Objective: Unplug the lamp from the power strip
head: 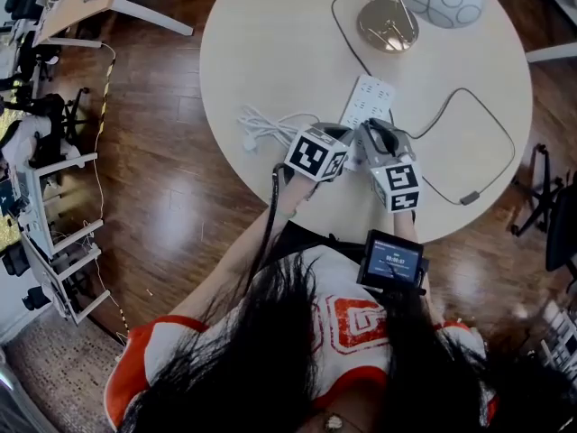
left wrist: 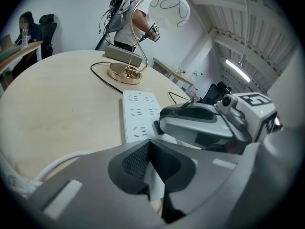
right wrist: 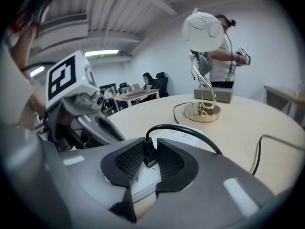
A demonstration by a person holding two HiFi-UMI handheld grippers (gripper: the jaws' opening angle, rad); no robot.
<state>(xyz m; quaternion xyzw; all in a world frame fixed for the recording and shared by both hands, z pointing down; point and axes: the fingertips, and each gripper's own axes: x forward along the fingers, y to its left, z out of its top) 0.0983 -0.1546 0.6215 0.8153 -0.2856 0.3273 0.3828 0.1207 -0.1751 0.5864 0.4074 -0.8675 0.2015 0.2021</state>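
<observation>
No legible text was found. Square coded markers stood on the left marker cube (head: 315, 152) and the right marker cube (head: 398, 185). Characters on the small screen (head: 391, 263) were unreadable.

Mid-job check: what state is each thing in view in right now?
power strip, flat on the table
plug, seated in the power strip
left tool, shut on the power strip's near end
right tool, shut on the plug
lamp, upright; lit or not, cannot tell
</observation>
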